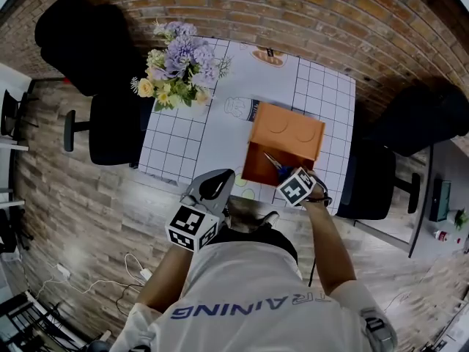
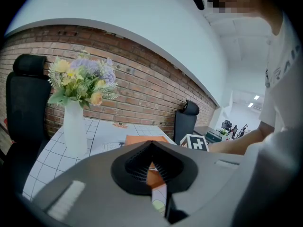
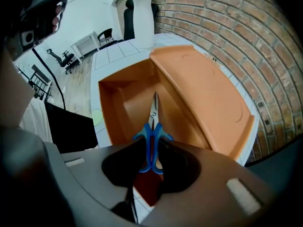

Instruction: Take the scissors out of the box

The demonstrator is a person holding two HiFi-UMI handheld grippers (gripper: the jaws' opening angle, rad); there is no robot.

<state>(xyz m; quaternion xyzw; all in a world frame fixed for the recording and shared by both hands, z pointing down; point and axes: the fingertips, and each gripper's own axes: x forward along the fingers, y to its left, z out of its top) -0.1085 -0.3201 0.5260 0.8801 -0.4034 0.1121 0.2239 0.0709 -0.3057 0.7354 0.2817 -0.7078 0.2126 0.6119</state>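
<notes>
An orange box (image 1: 258,169) stands open at the table's near edge, its lid (image 1: 287,130) tipped back toward the brick wall. Blue-handled scissors (image 3: 152,136) lie inside on the box floor (image 3: 137,103), blades pointing away from the camera; in the head view the scissors (image 1: 276,164) show just above the marker cube. My right gripper (image 3: 152,148) points down into the box and is shut on the scissors' handles. My left gripper (image 1: 215,186) hovers at the table's near edge, left of the box, shut and holding nothing; in its own view the left gripper (image 2: 151,148) faces the box (image 2: 147,139).
A white vase of flowers (image 1: 176,68) stands at the table's left side, the same vase (image 2: 75,126) being near the left gripper. The table (image 1: 220,123) has a white grid cloth. Black chairs (image 1: 110,127) flank it on both sides, and a brick wall runs behind.
</notes>
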